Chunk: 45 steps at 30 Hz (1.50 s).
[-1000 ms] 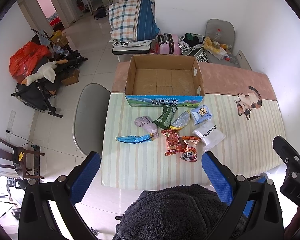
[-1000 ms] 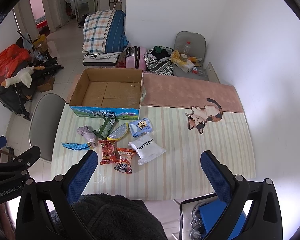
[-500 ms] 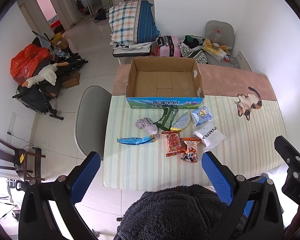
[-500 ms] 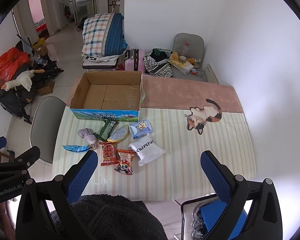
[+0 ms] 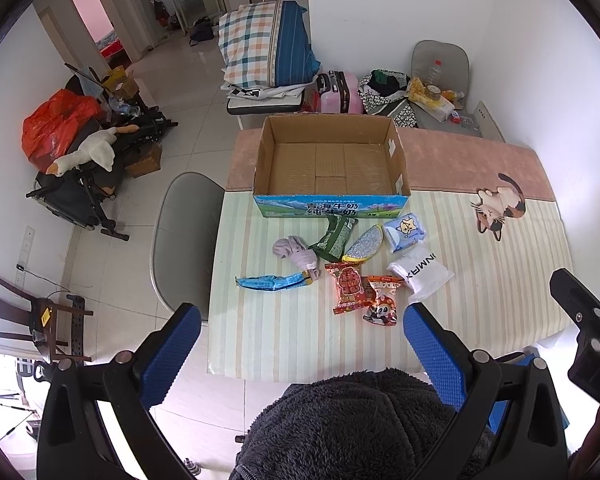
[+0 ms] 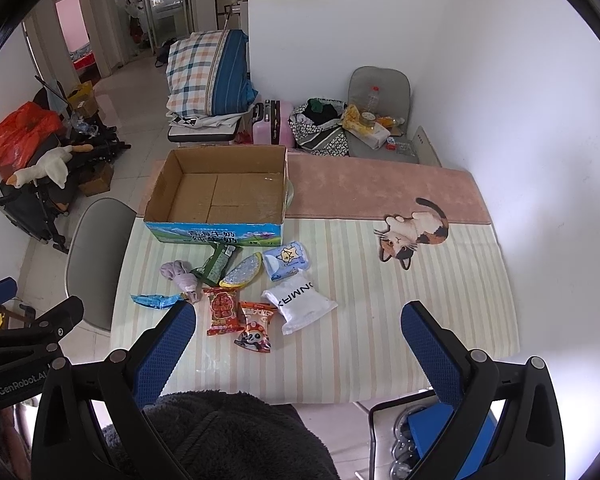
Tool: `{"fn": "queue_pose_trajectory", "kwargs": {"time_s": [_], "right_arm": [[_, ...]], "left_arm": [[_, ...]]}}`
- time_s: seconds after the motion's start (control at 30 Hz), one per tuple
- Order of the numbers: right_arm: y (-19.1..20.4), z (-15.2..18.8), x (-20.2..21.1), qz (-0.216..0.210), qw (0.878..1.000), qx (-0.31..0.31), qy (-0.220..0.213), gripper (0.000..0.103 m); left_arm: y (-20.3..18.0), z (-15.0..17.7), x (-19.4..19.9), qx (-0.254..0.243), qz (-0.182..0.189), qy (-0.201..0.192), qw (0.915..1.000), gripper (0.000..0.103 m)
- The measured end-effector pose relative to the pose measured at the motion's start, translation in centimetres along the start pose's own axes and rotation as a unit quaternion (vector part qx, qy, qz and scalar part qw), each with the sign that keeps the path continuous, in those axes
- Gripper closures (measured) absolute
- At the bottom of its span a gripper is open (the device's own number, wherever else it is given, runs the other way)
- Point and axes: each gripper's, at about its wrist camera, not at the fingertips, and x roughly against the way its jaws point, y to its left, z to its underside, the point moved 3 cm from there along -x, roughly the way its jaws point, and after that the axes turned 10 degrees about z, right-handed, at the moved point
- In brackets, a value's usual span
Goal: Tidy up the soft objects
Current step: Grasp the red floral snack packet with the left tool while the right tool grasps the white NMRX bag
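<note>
Both tongs are held high above the tabletop (image 5: 500, 280), and nothing is taken yet. The left tongs (image 5: 300, 344) stand wide apart and empty, and the right tongs (image 6: 296, 340) stand wide apart and empty too.

The soft things lie in a loose group on the striped cloth, just in front of the open box (image 5: 332, 168), which looks empty inside. There is a purple cloth (image 5: 294, 251), a green packet (image 5: 334, 238), a silver pouch (image 5: 363, 244), a blue tissue pack (image 5: 405, 232), a white pack (image 5: 422, 274), a red packet (image 5: 349, 288), a panda packet (image 5: 382, 300) and a long blue wrapper (image 5: 274, 282).

I think the risks come mostly from how close these things are. The red packet and the panda packet touch, and the purple cloth lies against the blue wrapper's end, so a grip on one may drag or lift its neighbour. The packets are flat and smooth; tongs coming straight down could slide over the foil or pinch only a corner, and then the packet may fall on the way to the box. The cloth is limp and could hang down and catch on the box's front wall. The blue wrapper lies near the tabletop's left edge, so a push could send it to the floor.
</note>
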Motion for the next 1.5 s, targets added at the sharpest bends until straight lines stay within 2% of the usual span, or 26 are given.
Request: {"fn": "queue_pose_trajectory", "kwargs": {"time_s": [0.1, 0.17, 0.3, 0.47, 0.6, 0.77, 0.87, 1.0, 1.07, 1.27, 1.33, 1.37, 1.43, 1.5], "right_arm": [[-0.6, -0.2, -2.0, -0.002, 1.0, -0.018, 0.013, 0.0], [-1.1, -0.4, -4.5, -0.005, 0.999, -0.031, 0.031, 0.0], [-1.7, -0.2, -11.6, -0.011, 0.995, -0.045, 0.09, 0.0], [-1.1, 1.2, -23.3, -0.036, 0.98, -0.051, 0.188, 0.0], [1.9, 2.4, -32.0, -0.031, 0.975, 0.03, 0.219, 0.0], [5.1, 4.1, -39.7, -0.03, 0.96, 0.128, 0.249, 0.0], [6.6, 4.9, -43.0, -0.022, 0.949, 0.177, 0.259, 0.0], [7.8, 6.1, -45.8, -0.031, 0.934, 0.226, 0.275, 0.0], [8.4, 6.6, -46.5, -0.056, 0.928, 0.233, 0.285, 0.0], [8.5, 7.5, -47.4, -0.077, 0.923, 0.216, 0.31, 0.0], [8.4, 8.2, -47.6, -0.071, 0.921, 0.222, 0.312, 0.0], [8.2, 8.7, -47.9, -0.067, 0.92, 0.221, 0.316, 0.0], [7.6, 9.4, -48.2, -0.061, 0.921, 0.201, 0.327, 0.006], [6.5, 9.7, -48.4, -0.07, 0.926, 0.157, 0.337, 0.012]], "left_arm": [[0.4, -0.8, -1.0, 0.006, 0.01, -0.014, 0.9998, 0.0], [1.0, -1.6, -2.7, 0.017, 0.003, -0.016, 0.9997, 0.0], [2.1, -2.6, -8.0, 0.04, -0.004, 0.017, 0.999, 0.0], [2.6, -2.6, -16.0, 0.034, -0.022, 0.08, 0.996, 0.0], [2.0, -1.7, -22.7, 0.016, -0.025, 0.138, 0.99, 0.0], [1.1, -0.3, -30.5, 0.004, -0.017, 0.196, 0.9804, 0.0], [0.8, 0.6, -34.6, 0.017, -0.007, 0.232, 0.9726, 0.005], [0.1, 1.7, -38.5, 0.039, 0.018, 0.27, 0.9618, 0.005], [-0.5, 2.2, -40.2, 0.038, 0.026, 0.284, 0.9577, 0.005], [-1.4, 3.3, -42.5, 0.056, 0.03, 0.302, 0.9511, 0.006], [-1.1, 3.5, -43.0, 0.063, 0.028, 0.301, 0.951, 0.024], [-0.9, 3.6, -43.2, 0.067, 0.024, 0.303, 0.9504, 0.029], [-0.5, 4.0, -43.4, 0.081, 0.034, 0.306, 0.9481, 0.048], [-0.2, 4.4, -43.1, 0.081, 0.021, 0.302, 0.9497, 0.057]]}}
